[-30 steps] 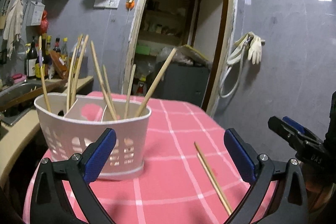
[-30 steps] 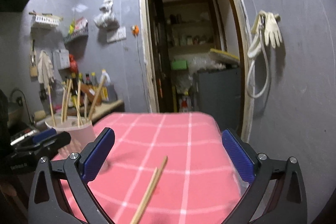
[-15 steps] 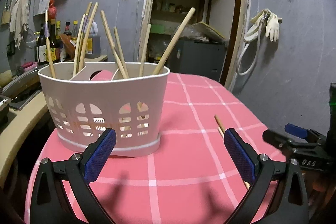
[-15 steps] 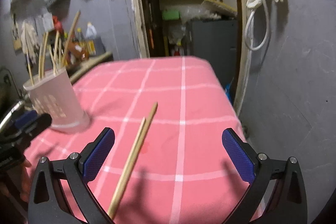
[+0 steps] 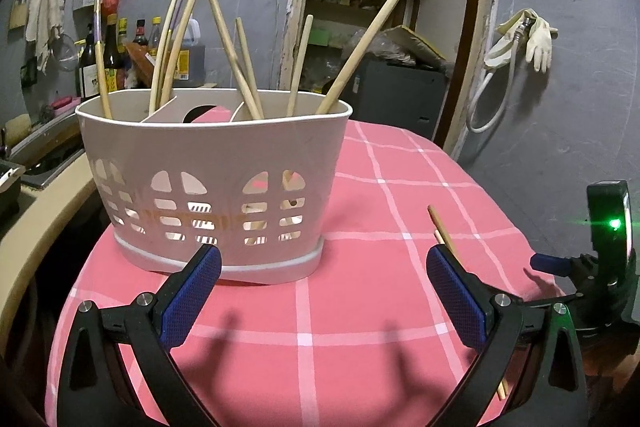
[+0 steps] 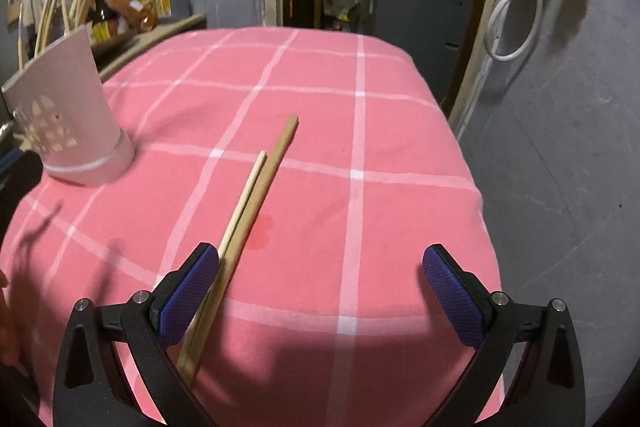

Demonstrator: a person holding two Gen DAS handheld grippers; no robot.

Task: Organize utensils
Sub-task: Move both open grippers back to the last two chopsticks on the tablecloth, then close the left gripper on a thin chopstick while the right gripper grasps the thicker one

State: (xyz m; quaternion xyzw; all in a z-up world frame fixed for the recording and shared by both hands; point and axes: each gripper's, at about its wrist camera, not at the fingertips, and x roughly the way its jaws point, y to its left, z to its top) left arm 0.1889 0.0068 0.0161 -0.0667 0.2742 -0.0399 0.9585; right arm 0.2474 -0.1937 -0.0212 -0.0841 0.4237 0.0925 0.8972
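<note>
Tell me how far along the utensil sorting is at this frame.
Mostly done: several chopsticks already stand in the white utensil basket. Nothing is in hand; the left gripper and right gripper are both open. Left to do: two loose chopsticks lie side by side on the pink checked tablecloth, running under the right gripper beside its left finger, ungrasped.
</note>
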